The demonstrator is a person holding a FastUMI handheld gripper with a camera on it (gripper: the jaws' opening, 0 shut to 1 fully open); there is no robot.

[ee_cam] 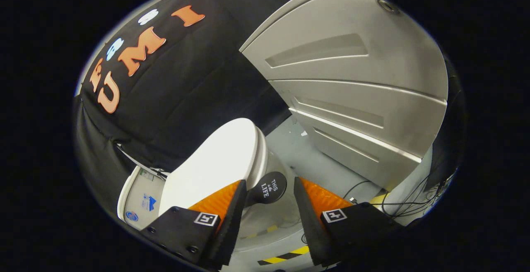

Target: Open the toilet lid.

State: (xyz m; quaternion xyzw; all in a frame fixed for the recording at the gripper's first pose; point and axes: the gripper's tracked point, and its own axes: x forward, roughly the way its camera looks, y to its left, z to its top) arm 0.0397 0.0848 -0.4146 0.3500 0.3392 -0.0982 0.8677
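The white toilet lid point(215, 164) lies shut on the seat, seen from a tilted angle. Its rim point(261, 156) runs just beyond and beside my left finger point(223, 205). Behind the lid stands the white tank point(140, 199), against the black cloth wall. My gripper point(270, 181) is open, with nothing between its orange and black fingers. The left finger overlaps the lid's near side in the view; whether they touch I cannot tell. The right finger point(319, 201) hangs clear of the toilet, over the floor.
A round black mat with white lettering point(269, 187) lies on the floor in the gap between the fingers, next to the toilet bowl point(271, 160). A grey panelled door point(352, 85) stands to the right. Cables point(410, 205) and yellow-black tape point(285, 257) lie on the grey floor.
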